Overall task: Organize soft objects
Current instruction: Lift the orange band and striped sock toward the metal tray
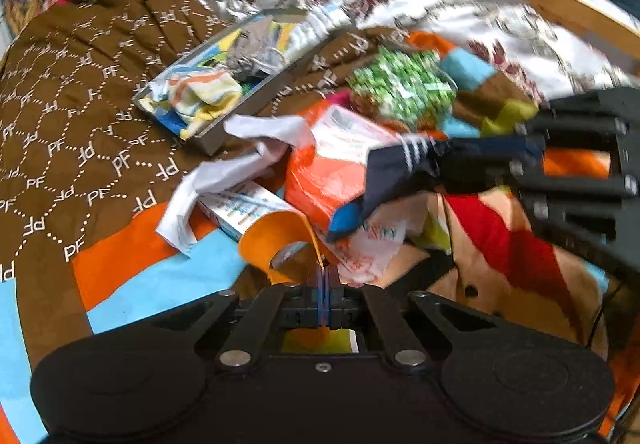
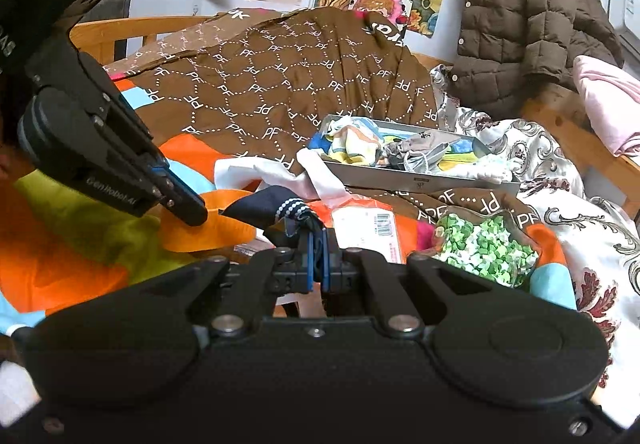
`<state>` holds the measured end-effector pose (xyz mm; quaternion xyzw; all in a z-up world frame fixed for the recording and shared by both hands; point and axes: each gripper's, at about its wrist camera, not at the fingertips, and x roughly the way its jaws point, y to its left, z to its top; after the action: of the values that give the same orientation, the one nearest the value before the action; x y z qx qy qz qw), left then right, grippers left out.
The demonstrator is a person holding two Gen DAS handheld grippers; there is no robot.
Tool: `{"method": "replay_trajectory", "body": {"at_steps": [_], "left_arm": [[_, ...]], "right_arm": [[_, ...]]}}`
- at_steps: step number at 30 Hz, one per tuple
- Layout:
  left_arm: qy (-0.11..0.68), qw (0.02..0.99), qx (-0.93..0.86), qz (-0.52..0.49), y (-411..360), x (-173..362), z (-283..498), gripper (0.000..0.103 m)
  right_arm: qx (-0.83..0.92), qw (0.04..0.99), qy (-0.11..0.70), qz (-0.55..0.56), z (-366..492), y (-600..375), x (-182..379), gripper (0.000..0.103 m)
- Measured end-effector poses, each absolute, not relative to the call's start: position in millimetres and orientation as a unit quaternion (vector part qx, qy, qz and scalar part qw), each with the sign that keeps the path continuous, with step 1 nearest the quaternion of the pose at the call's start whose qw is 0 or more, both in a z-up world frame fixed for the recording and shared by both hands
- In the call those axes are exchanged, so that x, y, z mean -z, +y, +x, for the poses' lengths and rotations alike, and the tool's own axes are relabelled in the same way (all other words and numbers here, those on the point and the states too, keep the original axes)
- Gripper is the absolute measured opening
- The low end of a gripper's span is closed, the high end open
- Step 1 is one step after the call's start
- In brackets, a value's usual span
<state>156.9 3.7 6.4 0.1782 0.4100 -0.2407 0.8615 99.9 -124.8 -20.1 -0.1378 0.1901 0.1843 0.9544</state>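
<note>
left gripper [image 1: 323, 276] angled steeply down, jaws fully closed on the edge of an orange bag [image 1: 276, 240] near the bed's front. right gripper [image 2: 318, 244] tilted slightly down, clamped on a navy sock [image 2: 260, 210], lifted right of the bag.

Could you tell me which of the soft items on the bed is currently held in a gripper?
The navy sock with white stripes, pinched in the right gripper; the striped yellow sock and grey cloth lie in the metal tray.
</note>
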Motion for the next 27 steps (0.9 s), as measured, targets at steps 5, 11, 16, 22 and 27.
{"method": "replay_trajectory", "body": {"at_steps": [5,11,16,22,27], "left_arm": [[0.404,0.848,0.255,0.229,-4.7,6.5,145.1,0.0],[0.368,0.856,0.242,0.272,-4.9,13.0,131.9,0.021],[0.352,0.864,0.208,0.295,-0.8,22.0,122.0,0.036],[0.359,0.877,0.173,0.267,10.5,25.0,125.9,0.05],[0.36,0.885,0.153,0.252,14.0,23.9,129.3,0.065]], "right_arm": [[-0.183,0.954,0.195,-0.134,100.2,-120.1,22.6,0.0],[-0.183,0.954,0.197,-0.133,102.2,-113.4,24.2,0.0],[-0.183,0.954,0.199,-0.129,103.4,-113.4,24.1,0.0],[-0.186,0.953,0.201,-0.131,102.8,-109.6,25.4,0.0],[-0.189,0.951,0.203,-0.132,103.7,-110.0,26.2,0.0]]}}
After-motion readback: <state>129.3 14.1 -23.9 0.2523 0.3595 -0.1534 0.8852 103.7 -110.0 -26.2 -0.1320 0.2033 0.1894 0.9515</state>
